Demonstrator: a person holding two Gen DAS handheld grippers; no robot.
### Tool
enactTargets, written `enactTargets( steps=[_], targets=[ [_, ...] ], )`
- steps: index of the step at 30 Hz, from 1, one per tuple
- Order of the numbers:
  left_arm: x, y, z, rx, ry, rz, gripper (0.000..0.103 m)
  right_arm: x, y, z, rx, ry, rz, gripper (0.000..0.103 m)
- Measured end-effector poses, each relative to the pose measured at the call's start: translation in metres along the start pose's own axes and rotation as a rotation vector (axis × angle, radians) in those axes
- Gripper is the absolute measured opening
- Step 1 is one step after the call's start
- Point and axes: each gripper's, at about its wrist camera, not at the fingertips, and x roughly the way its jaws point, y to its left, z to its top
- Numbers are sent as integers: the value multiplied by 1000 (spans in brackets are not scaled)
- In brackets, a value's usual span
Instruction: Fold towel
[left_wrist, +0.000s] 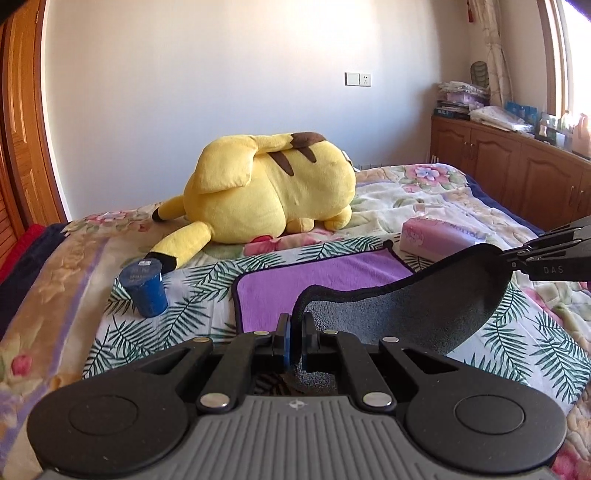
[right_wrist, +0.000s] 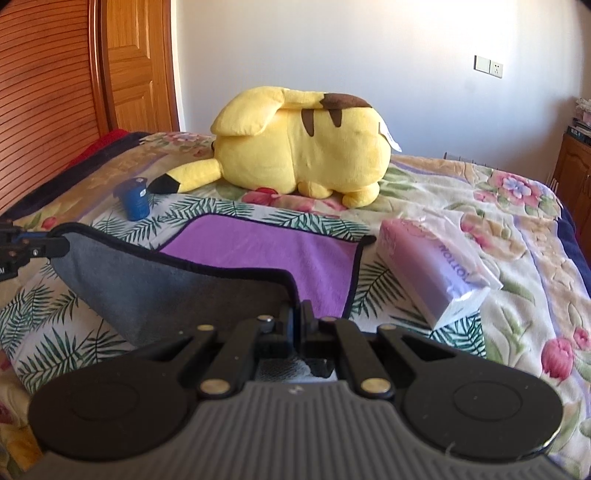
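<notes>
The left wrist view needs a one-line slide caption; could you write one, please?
Left gripper and right gripper lift the purple towel's near edge, grey underside up.

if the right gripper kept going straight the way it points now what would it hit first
Probably the towel's flat purple half, lying just ahead of the right gripper, which is shut on the lifted near edge. Beyond it sits the yellow plush; depth is unclear.

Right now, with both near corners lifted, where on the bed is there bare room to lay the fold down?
The towel's flat purple half is bare, bordered by the blue cup on the left, the plush behind and the tissue pack on the right. Only narrow leaf-print strips separate towel from cup and pack; the floral blanket beyond the pack is open.
</notes>
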Motion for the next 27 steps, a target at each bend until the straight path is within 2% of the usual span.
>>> enactTargets(
  steps=[19, 27],
  targets=[
    [26, 9, 34, 33, -28, 17, 0, 16, -9, 21, -26, -27, -15, 4],
    [36, 11, 50, 87, -47, 30, 0, 26, -14, 33, -38, -50, -27, 4]
  ],
)
